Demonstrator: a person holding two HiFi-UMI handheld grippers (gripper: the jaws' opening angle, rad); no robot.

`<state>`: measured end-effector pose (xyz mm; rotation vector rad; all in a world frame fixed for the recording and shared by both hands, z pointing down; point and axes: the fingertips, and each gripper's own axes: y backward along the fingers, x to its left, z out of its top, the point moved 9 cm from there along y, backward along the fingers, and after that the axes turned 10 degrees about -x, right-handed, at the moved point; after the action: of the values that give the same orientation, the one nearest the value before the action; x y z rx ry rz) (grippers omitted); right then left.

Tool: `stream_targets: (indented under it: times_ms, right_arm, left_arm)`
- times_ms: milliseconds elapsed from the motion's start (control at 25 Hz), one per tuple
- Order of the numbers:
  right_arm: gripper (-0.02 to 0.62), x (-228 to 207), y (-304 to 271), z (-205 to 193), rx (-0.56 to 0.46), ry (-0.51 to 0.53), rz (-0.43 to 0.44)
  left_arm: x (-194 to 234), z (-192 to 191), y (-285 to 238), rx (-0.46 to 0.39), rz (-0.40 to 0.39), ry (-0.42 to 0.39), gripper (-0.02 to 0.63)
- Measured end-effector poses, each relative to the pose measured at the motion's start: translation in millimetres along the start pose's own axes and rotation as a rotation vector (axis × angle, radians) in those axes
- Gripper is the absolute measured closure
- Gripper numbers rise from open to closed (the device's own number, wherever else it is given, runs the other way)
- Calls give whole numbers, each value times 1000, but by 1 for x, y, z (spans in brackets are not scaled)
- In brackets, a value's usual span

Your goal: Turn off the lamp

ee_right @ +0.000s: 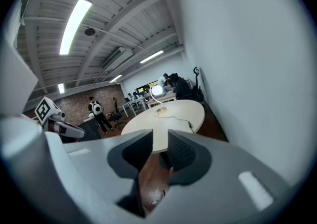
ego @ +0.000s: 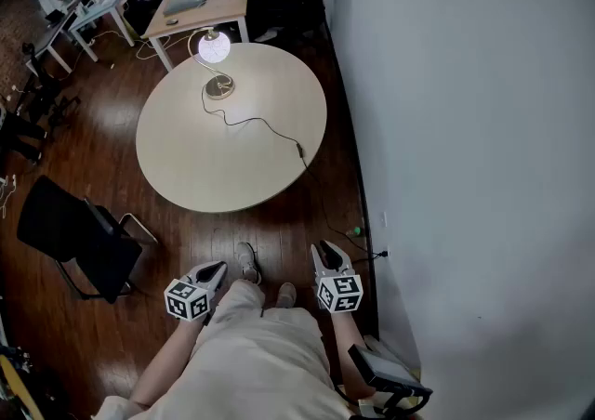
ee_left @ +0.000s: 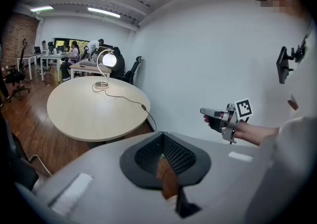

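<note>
Observed lit lamp [ego: 215,48] on round table [ego: 186,167], well apart from both grippers. Left gripper [ego: 219,266]: jaws together, empty; right gripper [ego: 326,247]: jaws slightly apart, nothing between

The near half of the table [ego: 232,167] is bare, so there is free room to reach in over its front edge. The cord [ego: 265,125] lies across the middle, from the lamp [ego: 216,60] at the far side to the right rim, and it is in the way of a low pass there. On the right the wall [ego: 465,130] stands close to the table and leaves only a narrow strip of floor [ego: 200,232]. On the left a black chair [ego: 74,237] stands near the table edge. Between me and the table the floor is open.
</note>
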<state>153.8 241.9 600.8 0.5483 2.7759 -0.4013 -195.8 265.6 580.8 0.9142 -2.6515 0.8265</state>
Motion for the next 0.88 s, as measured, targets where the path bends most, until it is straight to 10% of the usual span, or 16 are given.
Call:
stream_targets:
  times_ms: [880]
  right_arm:
    - [509,-15,-129,34,4,1,-156]
  left_arm:
    - [102,81,-104,61,-205,-47,601]
